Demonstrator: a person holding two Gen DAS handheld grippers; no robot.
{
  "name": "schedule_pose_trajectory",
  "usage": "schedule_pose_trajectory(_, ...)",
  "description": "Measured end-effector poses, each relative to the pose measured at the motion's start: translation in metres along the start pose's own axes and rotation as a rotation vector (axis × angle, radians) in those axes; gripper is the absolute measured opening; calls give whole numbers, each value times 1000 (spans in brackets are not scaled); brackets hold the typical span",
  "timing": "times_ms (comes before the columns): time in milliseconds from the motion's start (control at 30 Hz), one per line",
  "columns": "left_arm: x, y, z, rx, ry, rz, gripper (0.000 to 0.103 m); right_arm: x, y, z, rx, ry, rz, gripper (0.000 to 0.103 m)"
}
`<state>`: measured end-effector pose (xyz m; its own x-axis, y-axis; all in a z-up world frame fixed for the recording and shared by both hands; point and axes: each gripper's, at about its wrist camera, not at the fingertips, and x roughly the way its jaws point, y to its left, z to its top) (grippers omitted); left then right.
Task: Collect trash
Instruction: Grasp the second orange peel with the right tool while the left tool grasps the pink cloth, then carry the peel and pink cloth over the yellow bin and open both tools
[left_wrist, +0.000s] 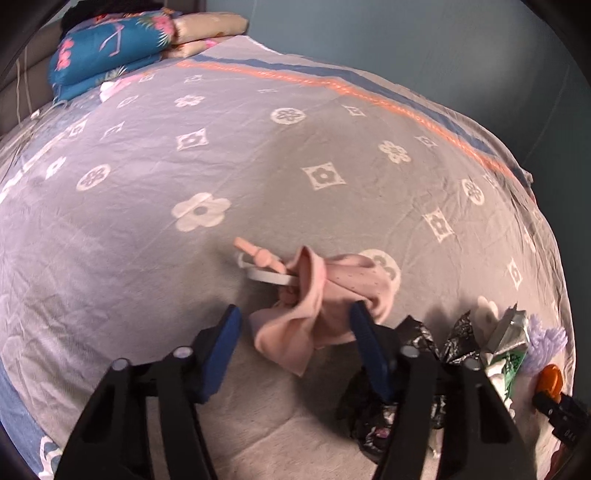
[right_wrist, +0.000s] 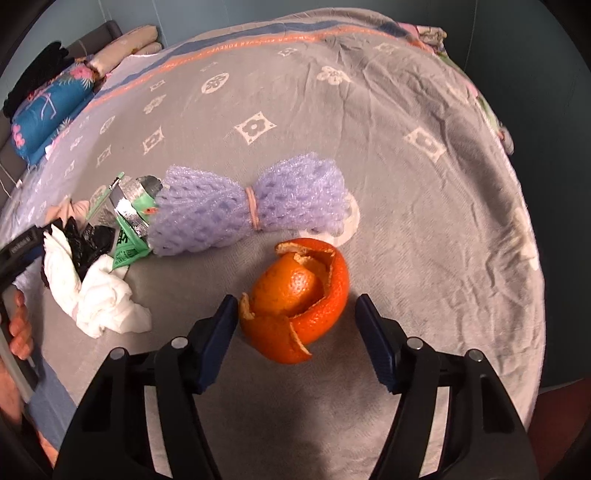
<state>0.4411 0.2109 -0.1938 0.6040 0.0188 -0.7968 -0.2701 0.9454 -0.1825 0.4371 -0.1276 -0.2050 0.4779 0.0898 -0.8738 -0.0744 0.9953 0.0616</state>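
both jaws gape: right gripper (right_wrist: 295, 314) straddles orange peel (right_wrist: 299, 299), left gripper (left_wrist: 295, 325) pink cloth (left_wrist: 317, 306).

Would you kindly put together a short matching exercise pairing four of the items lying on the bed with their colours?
Things:
1. orange peel
2. foam fruit net
3. crumpled tissue
4. small garment

Colours:
A. white
B. pink
C. orange
D. lilac

Right pairs: 1-C, 2-D, 3-A, 4-B.

The peel lies between the open fingers of the right gripper, and the garment lies between the open fingers of the left gripper.
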Motion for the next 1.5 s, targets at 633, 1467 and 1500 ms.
schedule_pose_trajectory(633,-30,1,0,10,-63,-47,7,-26,16,0,-71,-93,-11,31)
schedule_pose_trajectory(1467,-178,-14,-37,53,-201,-116,7,-184,3,-56,-122,-235,52,31)
schedule_pose_trajectory(1500,-185,-18,-42,59,-206,-124,7,-190,1,-60,-118,-242,56,31)
